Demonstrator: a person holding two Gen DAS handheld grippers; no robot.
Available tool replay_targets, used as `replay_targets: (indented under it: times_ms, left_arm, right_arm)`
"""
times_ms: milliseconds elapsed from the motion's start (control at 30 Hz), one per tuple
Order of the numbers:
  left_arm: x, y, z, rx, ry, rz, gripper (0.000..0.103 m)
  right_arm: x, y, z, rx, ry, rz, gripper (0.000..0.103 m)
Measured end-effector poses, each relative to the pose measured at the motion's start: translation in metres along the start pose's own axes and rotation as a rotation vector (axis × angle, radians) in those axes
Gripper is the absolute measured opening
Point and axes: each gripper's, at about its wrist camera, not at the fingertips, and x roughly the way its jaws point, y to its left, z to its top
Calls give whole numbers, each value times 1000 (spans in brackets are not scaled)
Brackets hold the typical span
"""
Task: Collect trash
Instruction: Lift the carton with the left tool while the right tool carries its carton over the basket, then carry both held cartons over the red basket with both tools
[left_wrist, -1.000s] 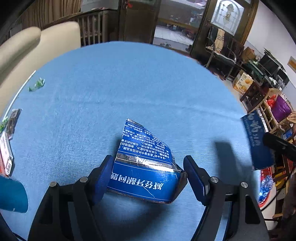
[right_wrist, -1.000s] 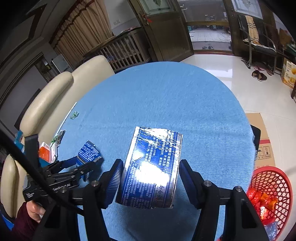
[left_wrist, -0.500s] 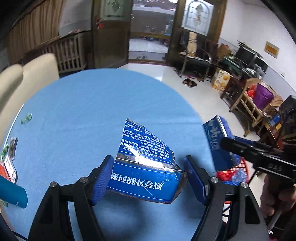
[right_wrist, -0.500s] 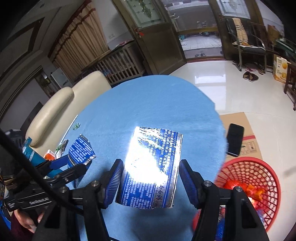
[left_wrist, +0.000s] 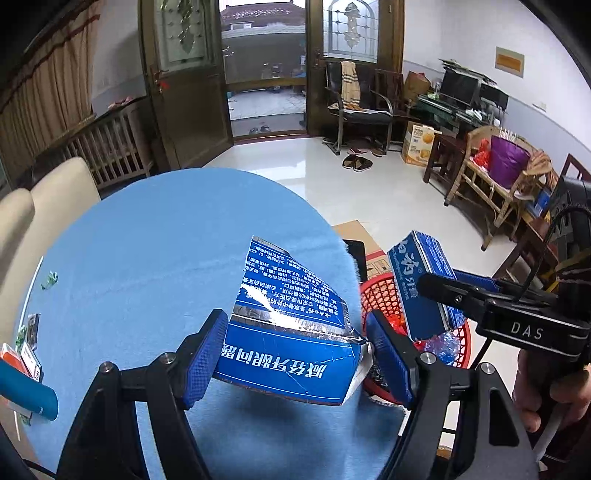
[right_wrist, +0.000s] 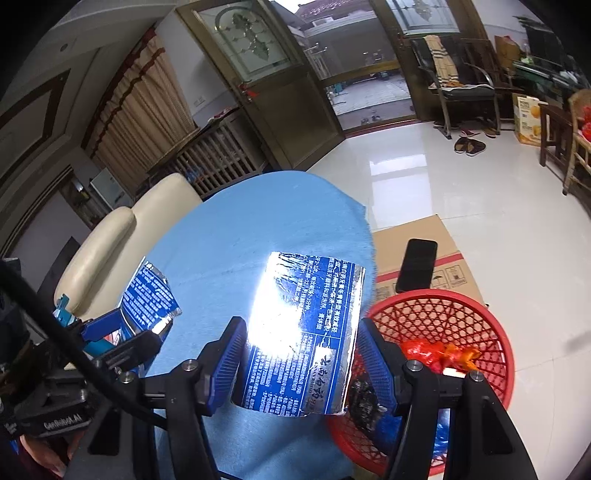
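Carrying two pieces of torn blue toothpaste carton toward the red basket (right_wrist: 476, 325) on the floor beside the tabletop (left_wrist: 147, 236). Left claw (left_wrist: 295, 354) pinching a crumpled, foil-lined carton piece (left_wrist: 291, 332) across its width, pads pressed on both sides, held above the tabletop's near edge. Right claw (right_wrist: 297, 363) clamped on the other flattened carton section (right_wrist: 303, 336), foil side glaring, hanging at the tabletop's edge with the basket rim just beside and below its right pad. In the left view, right claw (left_wrist: 436, 291) and its carton piece (left_wrist: 424, 284) seen over the basket (left_wrist: 380, 291) mouth.

Judged risks from here:
- Releasing too soon: left piece not over the basket yet, so likely to land back on the tabletop or slide off onto the floor.
- Light, flat card likely to flutter or glance off the rim, ending on the cardboard sheet (right_wrist: 417, 240) where a dark phone (right_wrist: 417, 264) lies.
- Two claws converging on one opening: a bump between them could knock a piece loose.
- Crumpled card giving way under the pads, letting the grip slip mid-carry.
- More scraps (left_wrist: 27, 343) left at the tabletop's far left edge, easy to overlook.
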Motion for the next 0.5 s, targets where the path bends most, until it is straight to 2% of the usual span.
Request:
replay_targets:
  times_ms: [200, 500]
  left_arm:
    - [-7, -18, -5, 43, 3, 26, 78]
    - [-9, -32, -2, 45, 1, 73, 78]
  right_arm:
    - [-15, -12, 0, 23, -31, 10, 65]
    - [-25, -24, -7, 39, -39, 19, 65]
